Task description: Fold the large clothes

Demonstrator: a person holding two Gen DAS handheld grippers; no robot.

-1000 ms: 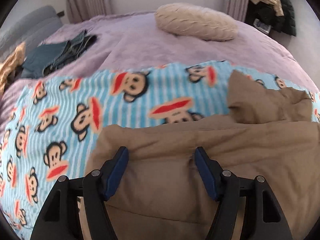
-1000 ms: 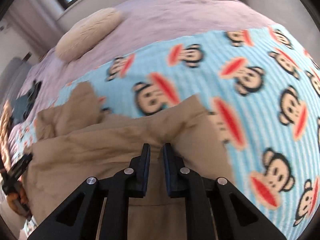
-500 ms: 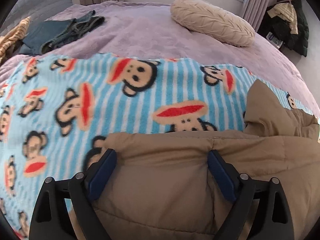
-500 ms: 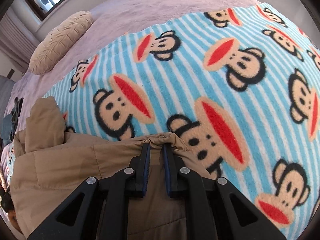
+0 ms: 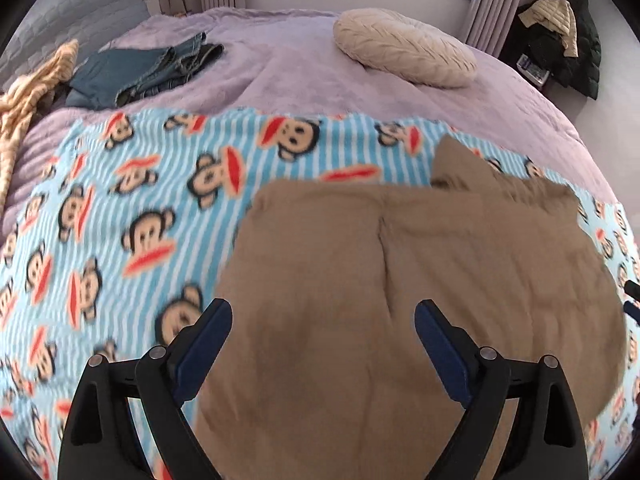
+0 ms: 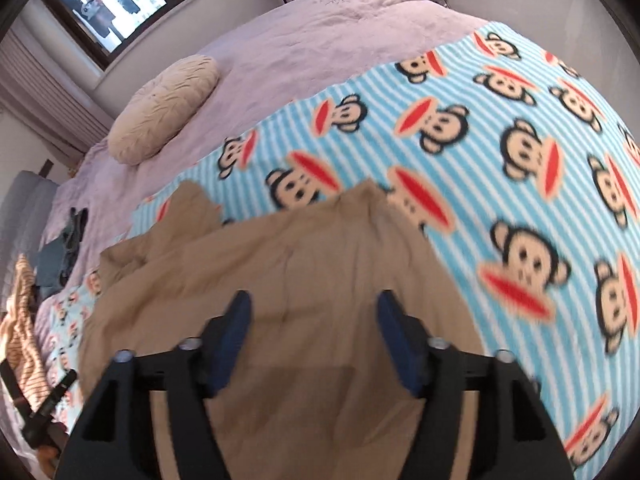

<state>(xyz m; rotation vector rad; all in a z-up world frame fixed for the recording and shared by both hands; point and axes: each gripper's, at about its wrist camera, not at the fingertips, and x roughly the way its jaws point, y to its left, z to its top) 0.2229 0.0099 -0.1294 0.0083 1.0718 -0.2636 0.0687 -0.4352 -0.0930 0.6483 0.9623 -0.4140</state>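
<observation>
A large tan padded garment (image 5: 400, 280) lies folded flat on a blue striped monkey-print blanket (image 5: 120, 220) on the bed; it also shows in the right wrist view (image 6: 300, 272). A loose tan flap (image 5: 460, 168) sticks up at its far right corner. My left gripper (image 5: 323, 322) is open and empty, above the garment's near left part. My right gripper (image 6: 314, 316) is open and empty, above the garment's near right part. The blanket (image 6: 520, 160) spreads to the right of the garment.
A cream round cushion (image 5: 404, 46) lies on the purple bedspread (image 5: 280, 68) beyond the blanket. Folded jeans (image 5: 140, 68) and a tan striped cloth (image 5: 24, 100) lie at the far left. Dark coats (image 5: 568, 32) hang at the far right by the window wall.
My right gripper was shut on the garment's edge and has opened, letting it go. Both grippers have pulled back and up from the garment. The garment now lies flat.
</observation>
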